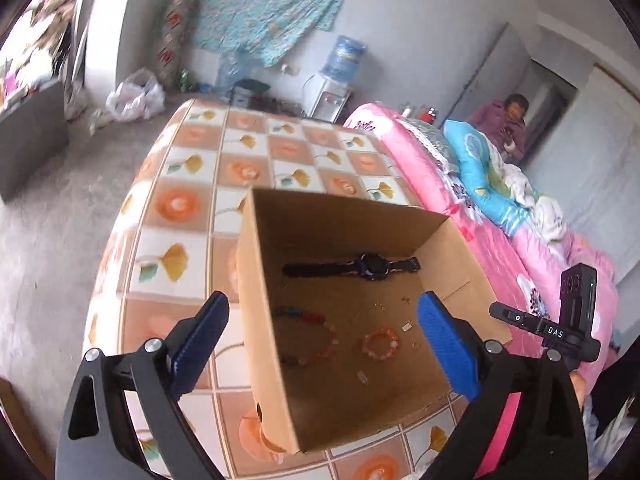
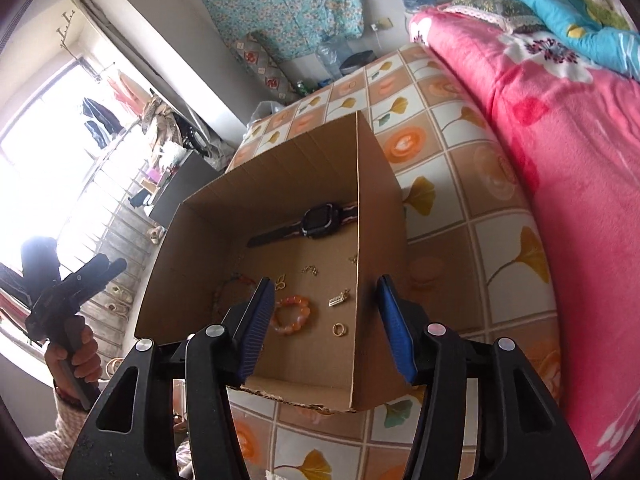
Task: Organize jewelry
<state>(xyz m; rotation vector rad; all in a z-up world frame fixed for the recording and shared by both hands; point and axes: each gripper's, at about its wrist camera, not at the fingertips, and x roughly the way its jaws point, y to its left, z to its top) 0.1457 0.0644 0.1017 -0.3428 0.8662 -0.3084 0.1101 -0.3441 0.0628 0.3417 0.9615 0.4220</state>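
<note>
An open cardboard box [image 1: 340,216] stands on the tiled table. In it lie a black watch [image 1: 372,266], a multi-colour bead bracelet [image 1: 308,336], an orange bead bracelet [image 1: 380,344], a small gold ring [image 1: 416,345] and tiny gold bits. My left gripper [image 1: 324,308] hovers wide open above the box, astride its left wall, with nothing held. In the right wrist view my right gripper [image 2: 326,284] is open over the box [image 2: 280,172]. The box's right wall stands between its fingers, untouched. Below lie the orange bracelet [image 2: 292,314], the ring [image 2: 340,329], a gold charm [image 2: 338,300] and the watch [image 2: 316,220].
The table [image 1: 192,168] wears an orange flower-tile cloth. A pink bed [image 1: 500,248] runs along its right side, with a blue pillow [image 1: 476,160]. A person [image 1: 504,124] stands in the far doorway. A water dispenser [image 1: 336,76] and bags sit by the back wall.
</note>
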